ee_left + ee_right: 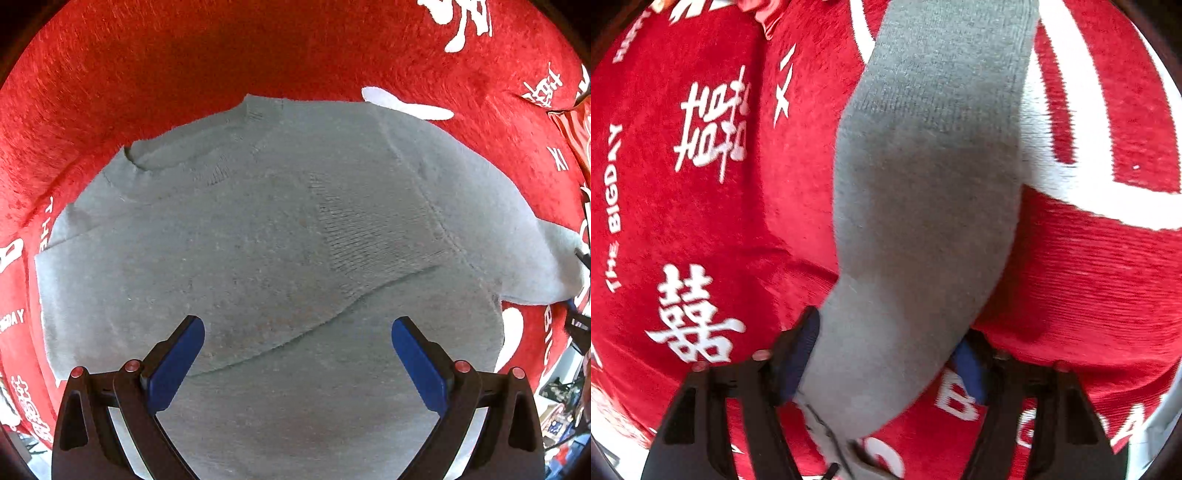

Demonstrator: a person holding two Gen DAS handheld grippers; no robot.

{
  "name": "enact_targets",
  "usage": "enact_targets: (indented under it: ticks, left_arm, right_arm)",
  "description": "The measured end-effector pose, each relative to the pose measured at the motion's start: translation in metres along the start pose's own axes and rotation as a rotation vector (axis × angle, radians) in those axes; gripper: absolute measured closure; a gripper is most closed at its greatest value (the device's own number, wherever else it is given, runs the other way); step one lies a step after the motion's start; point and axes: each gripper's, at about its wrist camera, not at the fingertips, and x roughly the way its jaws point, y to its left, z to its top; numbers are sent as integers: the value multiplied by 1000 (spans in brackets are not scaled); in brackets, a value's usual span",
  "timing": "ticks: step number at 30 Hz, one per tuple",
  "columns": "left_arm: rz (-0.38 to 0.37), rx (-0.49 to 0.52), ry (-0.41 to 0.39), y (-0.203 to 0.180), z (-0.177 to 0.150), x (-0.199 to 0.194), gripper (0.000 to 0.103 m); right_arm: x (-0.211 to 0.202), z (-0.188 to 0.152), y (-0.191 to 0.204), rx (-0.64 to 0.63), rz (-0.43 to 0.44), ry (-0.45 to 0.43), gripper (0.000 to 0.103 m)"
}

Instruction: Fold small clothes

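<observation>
No containers in either view, just a grey knit sweater (258, 229) spread flat on a red plush cloth (110, 74) printed with white Chinese characters and English lettering ("THE BIGDAY"). Left gripper (297, 354) hovers over the sweater body, blue-padded jaws spread wide, nothing between them; can't tell if the tips touch the fabric. Left wrist view shows the whole torso: neckline at upper left, one sleeve folded diagonally across the chest, the other sleeve (535, 258) trailing off to the right edge. Right wrist view shows only that trailing sleeve (923, 221), running from top of frame down between the right gripper (886, 354) fingers. Jaws sit against both sides of the sleeve, so it reads as clamped on it, though the frame is motion-blurred. A thin dark thread or cord (827, 435) hangs by the cuff end, low in that view. Room: only slivers at the left view's lower right rim, some clutter (557, 406), too distorted to identify.
</observation>
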Motion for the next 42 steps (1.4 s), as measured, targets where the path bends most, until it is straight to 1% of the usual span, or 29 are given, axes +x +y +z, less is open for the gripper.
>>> enact_targets:
  ticks: [1,2,6,9,11,14,18,20,21,23,24,25,27,28,30,31,32,33,34,35,37,40,41,42]
  left_arm:
    - [4,2,-2,-1,-1,0,1]
    - [10,7,-3,0,-2,0,1]
    - [9,2,-8,9,-10,-3,1]
    - [10,-16,-17,22,-17,-8,1]
    - [11,-37,-21,33,-20,-10,1]
    - [25,-71,-34,53,-26,-15,1]
    - [6,-127,-54,83,-33,-23,1]
    - [21,-148,-70,100,-37,-28,1]
    - [30,-162,-76,108,-40,-30,1]
    - [39,-194,-81,123,-45,-31,1]
    - [46,-226,-84,135,-49,-32,1]
    - [51,-247,-86,144,-53,-33,1]
    - [59,-289,-87,158,-59,-32,1]
    - [63,-305,-85,167,-63,-32,1]
    - [72,-328,-80,182,-70,-31,1]
    - [75,-337,-77,184,-70,-29,1]
    - [77,-345,-76,189,-73,-29,1]
    - [75,-355,-79,196,-77,-30,1]
    - [73,-360,-81,198,-78,-29,1]
    - [71,-365,-83,198,-76,-27,1]
    - [66,-381,-86,203,-78,-27,1]
    - [54,-406,-93,215,-86,-31,1]
    - [48,-417,-100,220,-88,-33,1]
    - [44,-423,-105,222,-88,-32,1]
  right_arm:
    - [2,0,1,8,-8,11,94]
    - [6,0,3,7,-20,29,97]
    - [5,-9,25,-57,29,23,97]
    - [11,-19,51,-104,95,59,97]
    - [17,-31,75,-171,119,88,97]
    - [32,-58,121,-311,145,155,97]
    - [61,-119,193,-587,162,271,97]
    - [82,-161,223,-729,155,335,97]
    - [91,-179,231,-778,148,361,97]
    - [115,-220,242,-885,116,426,96]
    - [128,-242,243,-925,97,465,96]
    - [144,-264,242,-958,71,516,96]
    - [168,-296,234,-1000,21,582,94]
    - [183,-312,227,-1018,-24,616,94]
    - [206,-330,210,-1028,-144,648,92]
    - [217,-334,199,-1006,-201,664,87]
    - [222,-334,192,-976,-231,673,74]
    - [224,-332,185,-922,-230,682,68]
    - [221,-327,181,-860,-185,685,54]
    - [217,-324,179,-828,-164,679,47]
    - [203,-314,179,-800,-152,610,47]
    - [191,-297,183,-761,-173,482,47]
    - [192,-291,184,-723,-172,460,49]
    - [194,-288,185,-699,-173,450,56]
